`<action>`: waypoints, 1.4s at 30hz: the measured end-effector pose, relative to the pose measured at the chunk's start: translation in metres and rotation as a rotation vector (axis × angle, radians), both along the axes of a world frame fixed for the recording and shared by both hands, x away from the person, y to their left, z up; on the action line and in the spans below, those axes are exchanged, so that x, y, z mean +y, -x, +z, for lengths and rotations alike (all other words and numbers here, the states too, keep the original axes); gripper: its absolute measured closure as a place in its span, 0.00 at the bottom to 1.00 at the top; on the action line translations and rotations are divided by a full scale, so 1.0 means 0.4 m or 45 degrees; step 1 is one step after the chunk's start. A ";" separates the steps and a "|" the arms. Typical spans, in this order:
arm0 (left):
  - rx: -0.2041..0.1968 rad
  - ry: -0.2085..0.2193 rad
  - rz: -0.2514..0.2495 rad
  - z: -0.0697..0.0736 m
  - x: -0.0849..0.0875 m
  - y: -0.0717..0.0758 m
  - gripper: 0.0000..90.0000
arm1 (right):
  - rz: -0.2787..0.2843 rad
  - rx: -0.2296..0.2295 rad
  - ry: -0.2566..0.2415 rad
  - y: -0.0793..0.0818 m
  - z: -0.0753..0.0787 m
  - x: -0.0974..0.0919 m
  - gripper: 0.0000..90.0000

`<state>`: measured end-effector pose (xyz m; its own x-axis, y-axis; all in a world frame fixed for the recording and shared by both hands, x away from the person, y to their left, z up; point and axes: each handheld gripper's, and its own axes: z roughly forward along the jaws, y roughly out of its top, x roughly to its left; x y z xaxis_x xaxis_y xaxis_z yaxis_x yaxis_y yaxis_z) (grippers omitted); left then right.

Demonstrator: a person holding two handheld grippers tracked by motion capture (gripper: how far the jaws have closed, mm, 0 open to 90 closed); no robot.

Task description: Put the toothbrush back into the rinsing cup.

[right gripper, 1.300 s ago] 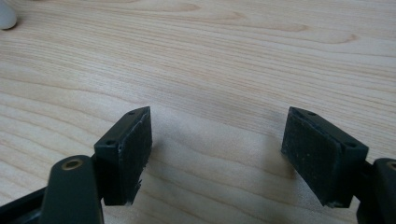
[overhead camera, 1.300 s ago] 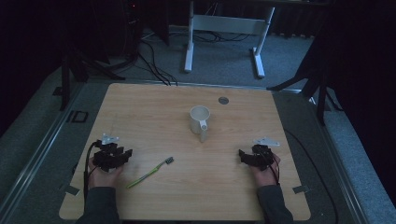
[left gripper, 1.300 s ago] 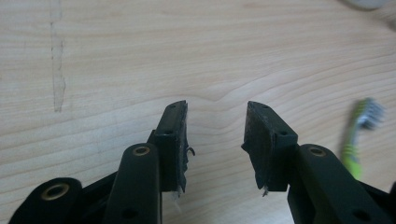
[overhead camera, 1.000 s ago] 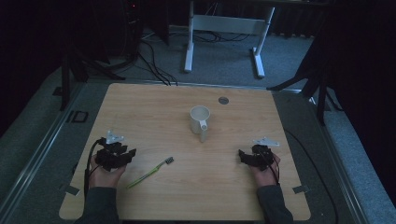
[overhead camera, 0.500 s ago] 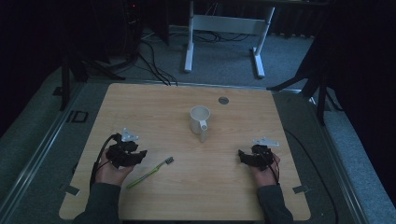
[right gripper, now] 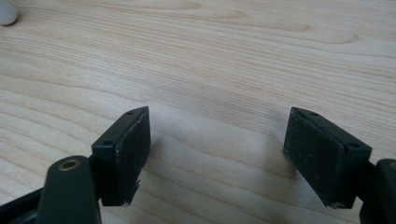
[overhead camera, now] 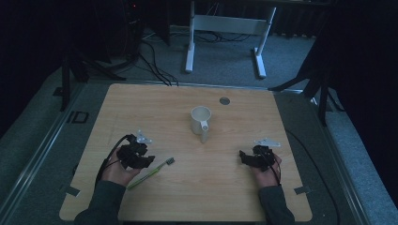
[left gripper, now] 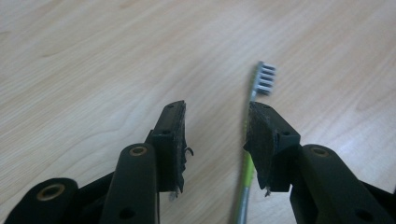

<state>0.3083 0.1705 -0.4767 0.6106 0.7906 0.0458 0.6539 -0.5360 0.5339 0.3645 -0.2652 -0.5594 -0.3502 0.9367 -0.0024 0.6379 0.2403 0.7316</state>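
- I judge the step is picking up the toothbrush: my left claw is spread, but the handle lies under its right jaw, so I'd shift right to straddle it before closing.
- Right claw rests spread over bare desk.
- Toothbrush: green handle, grey head, at 7 o'clock from the white mug.

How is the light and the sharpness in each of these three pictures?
High view: dim and bluish, surroundings nearly black, the mug soft. Left gripper view: bright, the toothbrush head fairly sharp, the near tongs slightly blurred. Right gripper view: bright, wood grain clear, a soft shadow under the tongs.
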 end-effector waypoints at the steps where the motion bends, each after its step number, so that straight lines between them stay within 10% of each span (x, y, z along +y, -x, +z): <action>1: 0.009 -0.007 -0.016 -0.001 -0.005 -0.001 0.65 | 0.001 0.000 0.001 0.000 0.000 0.000 0.25; 22: 0.313 -0.202 -0.153 -0.075 -0.054 -0.022 0.72 | 0.001 0.000 0.001 0.000 0.000 0.000 0.25; 42: 0.445 -0.305 -0.174 -0.091 -0.072 -0.042 0.81 | 0.003 0.001 0.001 0.000 0.000 0.000 0.25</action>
<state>0.3252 0.1415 -0.5130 0.7201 0.6938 -0.0099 0.6876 -0.7117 0.1438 0.3647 -0.2650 -0.5594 -0.3522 0.9359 -0.0030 0.6379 0.2424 0.7310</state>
